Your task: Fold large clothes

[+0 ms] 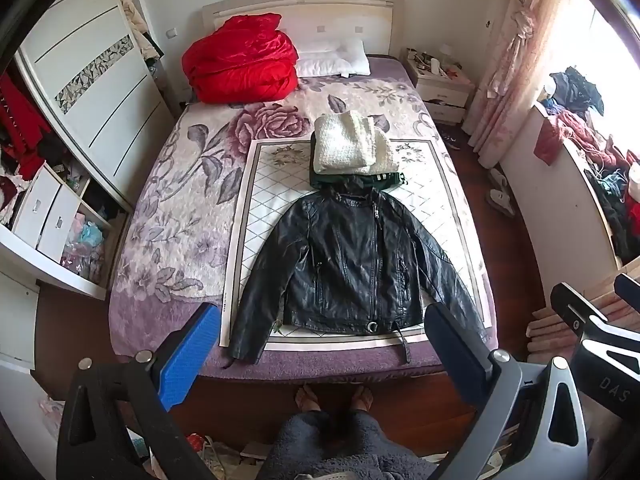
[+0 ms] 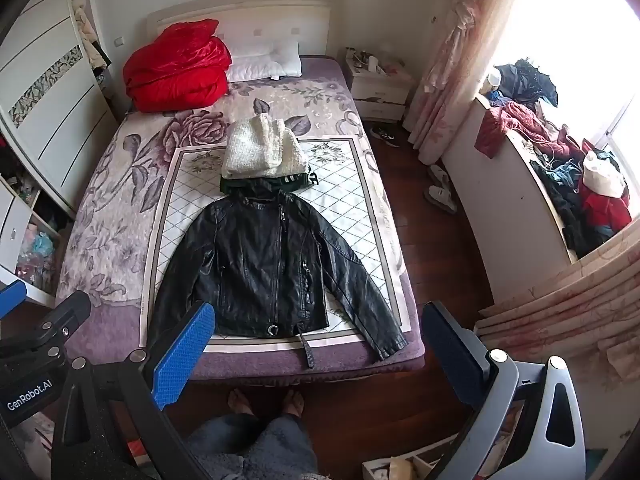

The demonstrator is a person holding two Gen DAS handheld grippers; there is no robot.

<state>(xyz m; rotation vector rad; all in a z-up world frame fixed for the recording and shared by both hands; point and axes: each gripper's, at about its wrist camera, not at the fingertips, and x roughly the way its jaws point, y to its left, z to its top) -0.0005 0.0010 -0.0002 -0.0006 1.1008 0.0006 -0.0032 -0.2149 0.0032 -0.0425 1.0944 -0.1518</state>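
Note:
A black leather jacket (image 1: pixel 352 264) lies flat and face up on a white patterned mat (image 1: pixel 272 184) on the bed, zipped, sleeves spread down to both sides. It also shows in the right wrist view (image 2: pixel 272 272). Behind its collar sits a stack of folded clothes, a cream knit (image 1: pixel 352 148) on a dark green garment (image 1: pixel 384 180). My left gripper (image 1: pixel 324 320) is open and empty, held high above the bed's foot. My right gripper (image 2: pixel 320 320) is open and empty too, beside it on the right.
A red duvet (image 1: pixel 240 60) and white pillow (image 1: pixel 332 56) lie at the headboard. A wardrobe (image 1: pixel 92 92) stands left, a nightstand (image 1: pixel 440 84) and a cluttered window ledge (image 2: pixel 552 168) right. The person's bare feet (image 1: pixel 332 398) stand on the wood floor at the bed's foot.

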